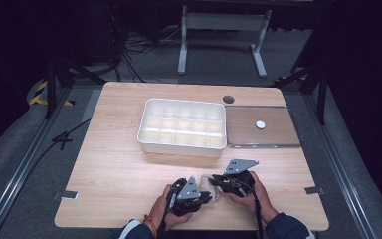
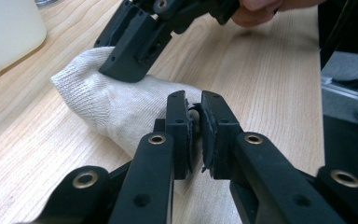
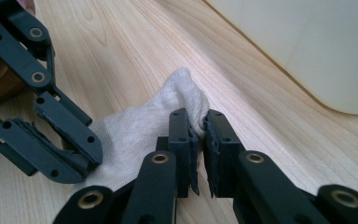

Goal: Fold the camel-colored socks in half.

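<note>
My left claw (image 2: 195, 112) sits nearest, its two black jaws pinched narrow on a fold of the cream sock (image 2: 102, 100), which lies flat on the wooden table (image 1: 114, 169) at the near edge, between my two hands. My right claw (image 3: 198, 123) is clamped narrow on another fold of the same sock (image 3: 140, 130), near its rounded end. In the high view the sock (image 1: 210, 183) shows as a pale patch between both claws, the left claw (image 1: 206, 195) just left of it, the right claw (image 1: 216, 180) just right. Farther off, mid-table, stands a white divided tray (image 1: 183, 125); right of it lies a flat clear lid (image 1: 262, 127) with a small white disc (image 1: 260, 124).
</note>
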The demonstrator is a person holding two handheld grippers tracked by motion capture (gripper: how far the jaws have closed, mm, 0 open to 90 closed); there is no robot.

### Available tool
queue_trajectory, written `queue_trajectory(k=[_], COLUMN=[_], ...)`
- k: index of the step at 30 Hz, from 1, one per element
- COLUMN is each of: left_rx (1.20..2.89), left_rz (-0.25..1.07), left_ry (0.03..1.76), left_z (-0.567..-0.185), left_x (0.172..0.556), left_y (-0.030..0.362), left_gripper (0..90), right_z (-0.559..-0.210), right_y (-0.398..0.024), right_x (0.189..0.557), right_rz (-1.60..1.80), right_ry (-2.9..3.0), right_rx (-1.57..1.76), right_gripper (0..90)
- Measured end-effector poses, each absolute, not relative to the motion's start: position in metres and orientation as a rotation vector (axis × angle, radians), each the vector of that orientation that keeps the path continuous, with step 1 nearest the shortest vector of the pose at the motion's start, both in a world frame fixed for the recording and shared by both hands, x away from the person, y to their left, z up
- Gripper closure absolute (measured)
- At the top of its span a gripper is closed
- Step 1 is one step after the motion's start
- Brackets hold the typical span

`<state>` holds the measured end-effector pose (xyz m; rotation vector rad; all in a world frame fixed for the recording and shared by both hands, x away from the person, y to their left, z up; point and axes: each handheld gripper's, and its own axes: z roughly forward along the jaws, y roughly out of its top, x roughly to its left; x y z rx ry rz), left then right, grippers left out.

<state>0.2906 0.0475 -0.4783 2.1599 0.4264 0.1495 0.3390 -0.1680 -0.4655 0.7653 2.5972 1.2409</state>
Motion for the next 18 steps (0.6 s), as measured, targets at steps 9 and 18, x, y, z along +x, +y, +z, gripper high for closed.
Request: queue_trajectory(k=[9,18], left_rx=[2.162,2.161], left_rz=[0.138,0.120], left_ry=[0.430,0.445], left_z=[-0.479,-0.479], left_x=[0.293,0.293], left_y=[0.047,0.047], left_gripper=[82.6,82.9], right_z=[-0.461,-0.440], right_y=[-0.175,-0.171], right_x=[0.342,0.330], right_rz=[1.192,1.400], right_ry=[2.538,2.470], right_rx=[0.802,0.726], right_gripper=[82.8,80.8])
